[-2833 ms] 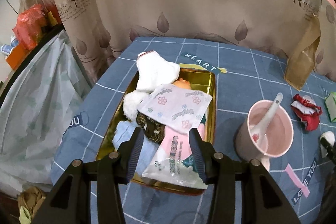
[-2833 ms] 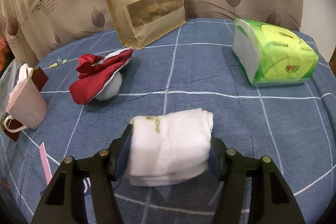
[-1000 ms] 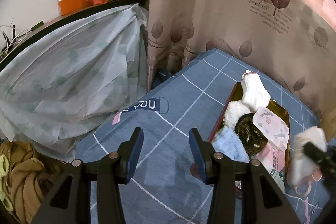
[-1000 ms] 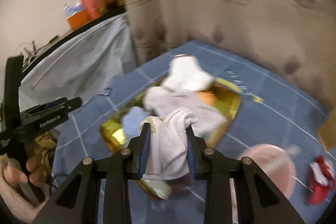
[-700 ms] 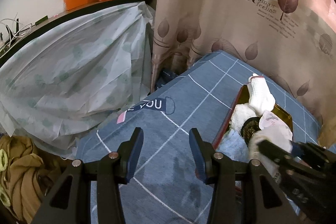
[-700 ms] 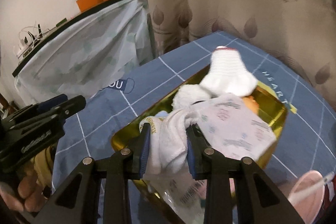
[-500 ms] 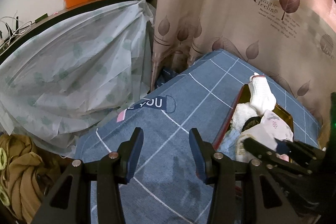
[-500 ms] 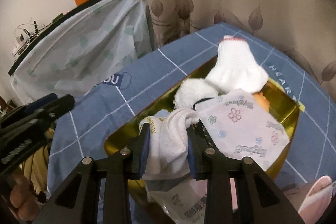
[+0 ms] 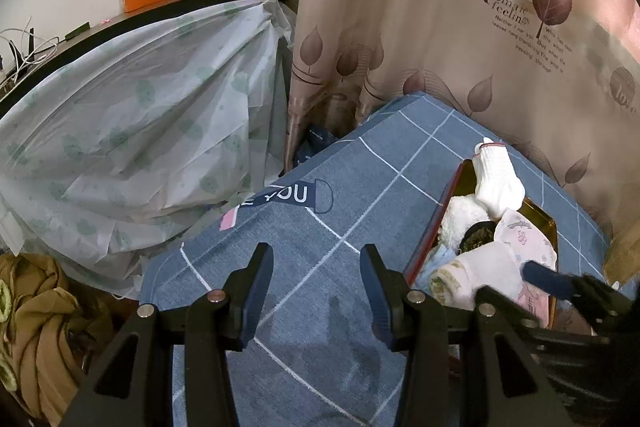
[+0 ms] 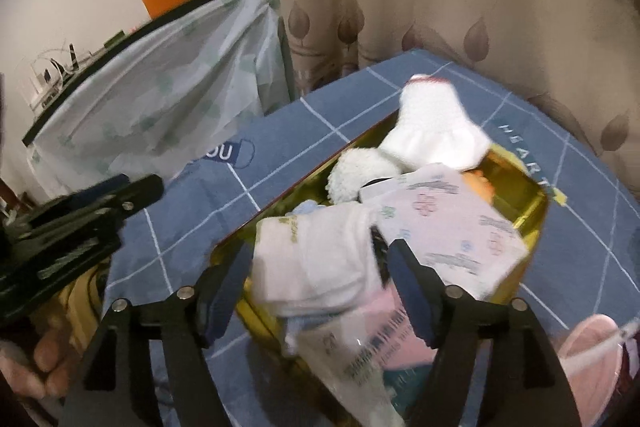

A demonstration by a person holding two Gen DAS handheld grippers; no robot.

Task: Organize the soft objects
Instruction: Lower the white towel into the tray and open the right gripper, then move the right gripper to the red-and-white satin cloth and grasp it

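A folded white towel (image 10: 320,267) lies on the pile in the gold tray (image 10: 532,211), between the fingers of my right gripper (image 10: 320,251). Its jaws are opening and the pads stand off the towel's sides. In the tray also lie a white sock (image 10: 432,123), a fluffy white ball (image 10: 360,171), a floral tissue pack (image 10: 452,223) and a pink packet (image 10: 384,339). The left wrist view shows the towel (image 9: 480,267) and tray (image 9: 548,223) at the right. My left gripper (image 9: 316,251) hangs open over bare blue tablecloth (image 9: 320,227), left of the tray.
A pink cup (image 10: 588,347) stands right of the tray. The table's left corner drops to plastic-covered furniture (image 9: 140,131) and a brown cloth heap (image 9: 40,307). A leaf-print curtain (image 9: 460,27) hangs close behind. A person's hand (image 10: 44,359) holds the left gripper.
The right gripper carried the towel down onto the tray's pile and its jaws have spread off it. The left gripper has stayed put, open.
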